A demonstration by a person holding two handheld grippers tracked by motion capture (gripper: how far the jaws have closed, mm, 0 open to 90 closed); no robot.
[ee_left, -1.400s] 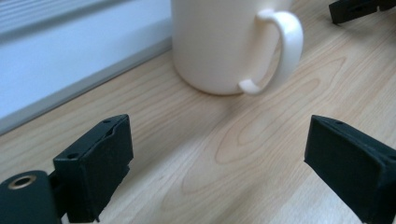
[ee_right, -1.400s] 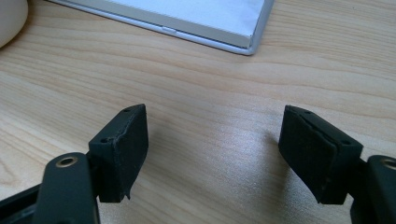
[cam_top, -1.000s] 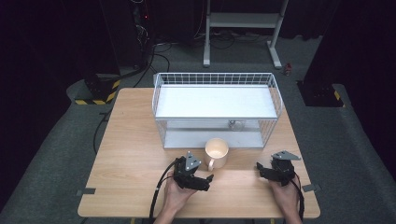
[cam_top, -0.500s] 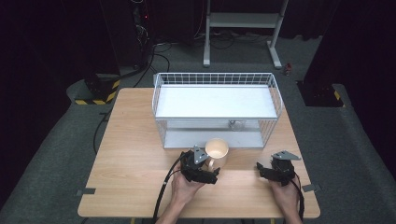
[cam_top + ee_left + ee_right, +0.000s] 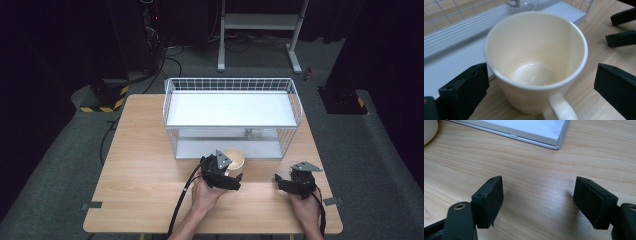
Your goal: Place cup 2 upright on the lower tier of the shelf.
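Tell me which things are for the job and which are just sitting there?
For the job:
- cream ceramic mug
- left claw, open around the mug
- white wire rack with two shelves

Just sitting there:
- right claw, open over bare wood
- small clear glass on the rack's bottom shelf

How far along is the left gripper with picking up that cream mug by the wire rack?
Done: the left gripper has its open jaws either side of the mug. In hand: nothing is gripped; the pads don't press it. Left: closing and lifting. The right gripper waits open over the table.
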